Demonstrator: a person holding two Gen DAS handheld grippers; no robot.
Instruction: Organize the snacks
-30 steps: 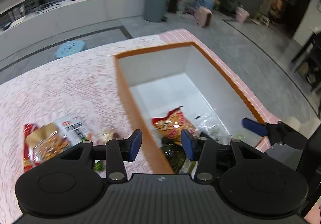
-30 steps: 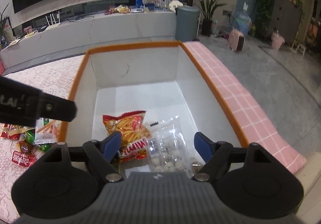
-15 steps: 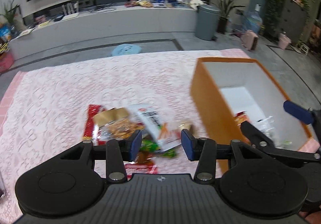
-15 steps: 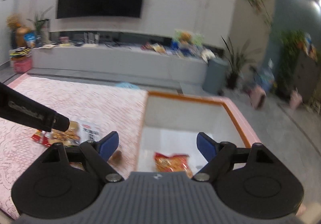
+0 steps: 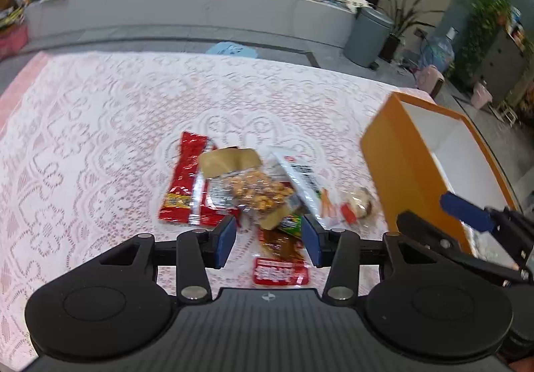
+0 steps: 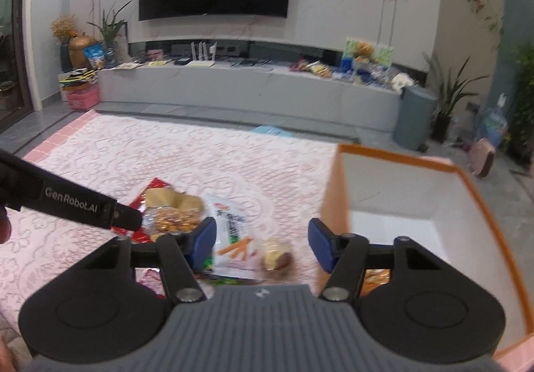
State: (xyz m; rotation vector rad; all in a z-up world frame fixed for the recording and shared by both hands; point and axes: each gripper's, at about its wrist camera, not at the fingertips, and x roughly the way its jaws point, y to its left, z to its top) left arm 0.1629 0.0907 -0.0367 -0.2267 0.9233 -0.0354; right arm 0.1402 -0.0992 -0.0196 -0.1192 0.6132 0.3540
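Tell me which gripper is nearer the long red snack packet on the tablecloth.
Left. The left gripper hangs open just short of the long red packet; the right gripper, also open, sits farther off beside the orange box.

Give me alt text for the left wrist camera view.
The open left gripper hovers empty over a pile of snack packets on a pink lace tablecloth. An orange box stands at right, with the right gripper near it.

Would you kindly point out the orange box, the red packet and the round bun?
orange box (image 5: 400, 168), left wrist view, outer side wall.
red packet (image 5: 185, 181), left wrist view, middle.
round bun (image 6: 275, 259), right wrist view, top.
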